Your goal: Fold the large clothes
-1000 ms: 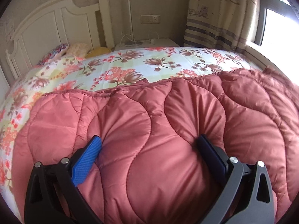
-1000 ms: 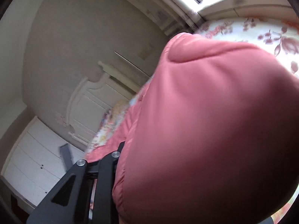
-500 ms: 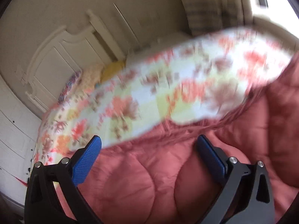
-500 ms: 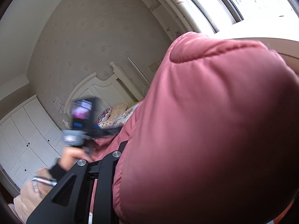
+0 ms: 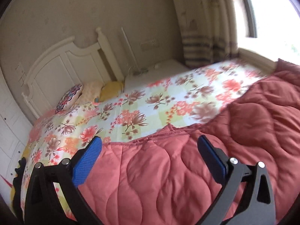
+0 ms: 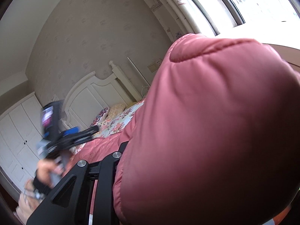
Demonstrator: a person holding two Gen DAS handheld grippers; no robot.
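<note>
A large quilted pink-red padded garment lies spread over the near part of the bed. My left gripper is open, its blue pads wide apart, raised above the garment's far edge and holding nothing. In the right wrist view a thick fold of the same garment fills most of the frame and hides the right gripper's tips. The right gripper's fingers are shut on this fold and hold it lifted. The left gripper and the hand holding it also show, blurred, in the right wrist view.
The bed has a floral sheet and a white headboard with small pillows at the far end. A white nightstand and a striped curtain stand by the window. White wardrobes line the left wall.
My left gripper has lifted off the garment and swung left, staying open. My right gripper has kept its hold on the fold and tilted upward.
</note>
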